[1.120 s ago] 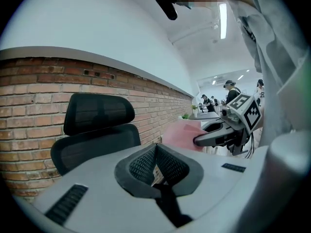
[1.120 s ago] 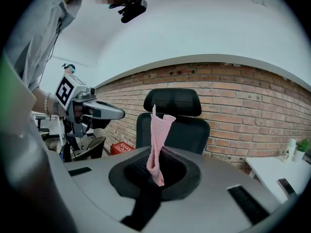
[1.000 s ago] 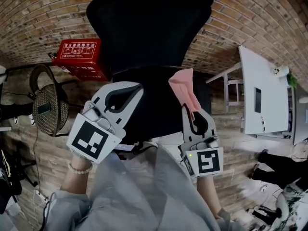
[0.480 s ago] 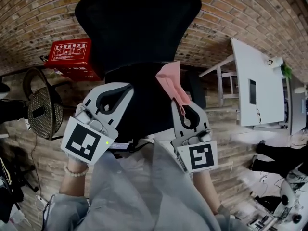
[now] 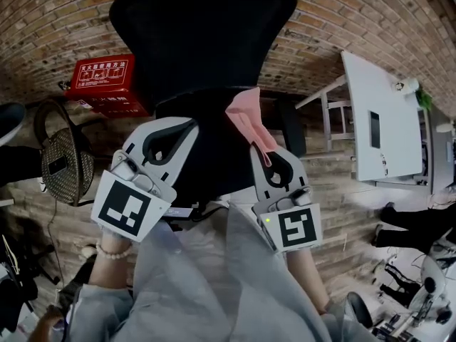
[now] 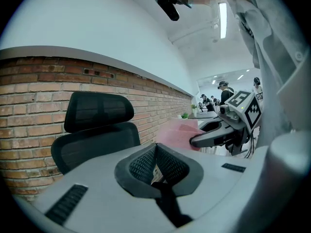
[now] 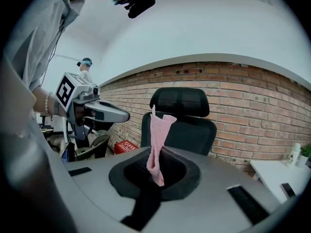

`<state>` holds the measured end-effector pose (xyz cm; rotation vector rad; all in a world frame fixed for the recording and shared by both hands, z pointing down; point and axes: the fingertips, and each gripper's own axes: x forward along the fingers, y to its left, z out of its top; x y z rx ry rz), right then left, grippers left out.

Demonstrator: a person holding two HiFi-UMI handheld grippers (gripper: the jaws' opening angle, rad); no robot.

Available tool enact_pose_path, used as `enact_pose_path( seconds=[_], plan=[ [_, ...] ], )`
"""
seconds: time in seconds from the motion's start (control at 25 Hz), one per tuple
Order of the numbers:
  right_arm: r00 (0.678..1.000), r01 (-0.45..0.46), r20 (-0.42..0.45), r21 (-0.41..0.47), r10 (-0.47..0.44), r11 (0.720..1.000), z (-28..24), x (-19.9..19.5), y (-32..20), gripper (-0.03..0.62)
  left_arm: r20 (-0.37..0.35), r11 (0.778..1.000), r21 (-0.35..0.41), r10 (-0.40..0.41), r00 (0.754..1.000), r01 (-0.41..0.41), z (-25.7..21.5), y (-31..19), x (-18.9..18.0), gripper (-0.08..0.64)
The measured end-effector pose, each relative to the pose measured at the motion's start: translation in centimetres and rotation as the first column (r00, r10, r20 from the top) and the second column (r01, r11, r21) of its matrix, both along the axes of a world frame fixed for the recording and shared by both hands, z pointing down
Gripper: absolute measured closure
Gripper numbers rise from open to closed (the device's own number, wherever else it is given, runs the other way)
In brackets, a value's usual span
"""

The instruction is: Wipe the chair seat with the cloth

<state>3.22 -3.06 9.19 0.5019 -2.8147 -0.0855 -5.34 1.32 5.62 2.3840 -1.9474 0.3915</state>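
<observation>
The head view looks down on a black chair set against a brick wall. Its seat is dark, and both tools hang over the near edge. The right gripper has a pink cloth at its tip, and the cloth reaches out over the right side of the seat. This view does not show whether the cloth touches the seat. The left gripper sits over the left side of the seat, beside the right one and apart from it. A red box lies on the floor to the left of the chair, and a white desk stands to the right.

The right gripper view shows the grip that the head view cannot. There the right gripper has its jaws closed tight on the lower end of the cloth. The rest of the cloth stands up loosely in front of the chair back. The left gripper shows at the left of this view, with the red box low behind it and the desk at the right edge.

In the left gripper view, the left gripper has its jaws closed together with nothing between them. Past them the chair is seen from the side. To its right is the right gripper with the cloth at its tip. Only this view shows people standing far back in the room under a ceiling light.
</observation>
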Motion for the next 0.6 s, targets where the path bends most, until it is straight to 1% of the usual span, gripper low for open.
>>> enact_pose_path(
  seconds=[0.28, 0.6],
  plan=[
    [1.0, -0.016, 0.008, 0.016, 0.016, 1.0, -0.3, 0.4, 0.6, 0.54, 0.004, 1.0, 0.007, 0.012, 1.0, -0.012, 0.0, 0.6, 0.6, 0.541],
    [1.0, -0.023, -0.014, 0.042, 0.024, 0.999, -0.1, 0.9, 1.3, 0.54, 0.008, 1.0, 0.011, 0.029, 1.0, -0.029, 0.0, 1.0, 1.2, 0.541]
  ],
)
